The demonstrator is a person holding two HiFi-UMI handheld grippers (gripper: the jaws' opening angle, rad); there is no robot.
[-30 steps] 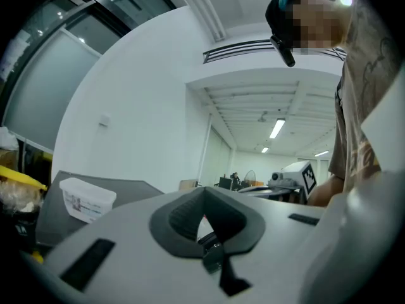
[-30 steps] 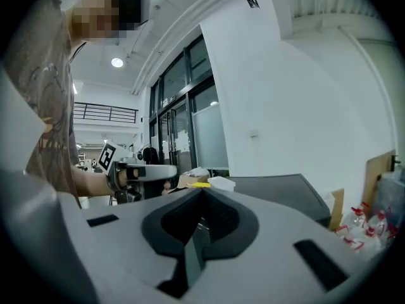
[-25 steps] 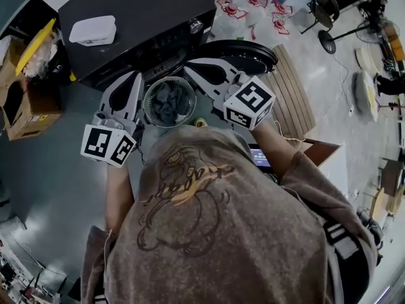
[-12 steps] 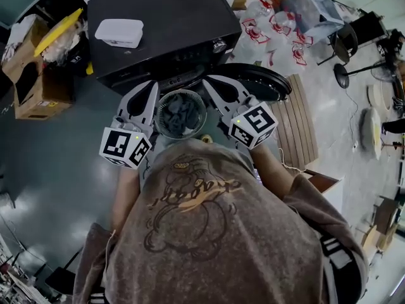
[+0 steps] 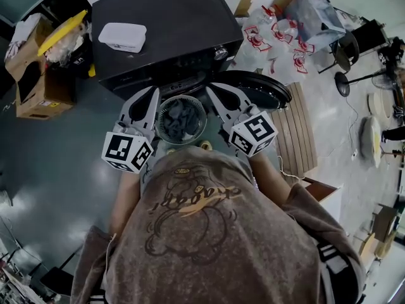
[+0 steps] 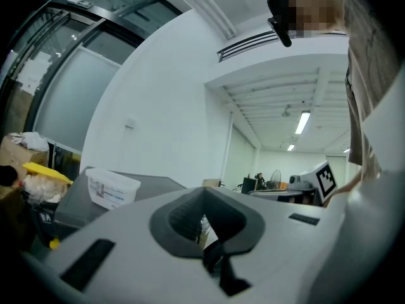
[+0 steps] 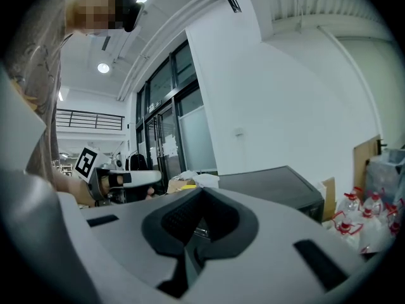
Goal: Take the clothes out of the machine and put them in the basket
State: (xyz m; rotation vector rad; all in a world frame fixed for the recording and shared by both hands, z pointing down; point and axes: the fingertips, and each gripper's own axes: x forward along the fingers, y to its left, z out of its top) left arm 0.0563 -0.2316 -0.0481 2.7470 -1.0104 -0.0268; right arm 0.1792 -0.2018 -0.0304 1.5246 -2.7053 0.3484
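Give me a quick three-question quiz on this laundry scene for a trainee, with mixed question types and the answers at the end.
1. True or false: the round door of the black machine is closed.
2. What sits on top of the black machine? A) a white lidded tub B) a red bottle C) a folded towel
3. Fill in: the jaws of the left gripper and the right gripper are both ___.
Key: 1 false, it is swung open; 2 A; 3 shut, with nothing held.
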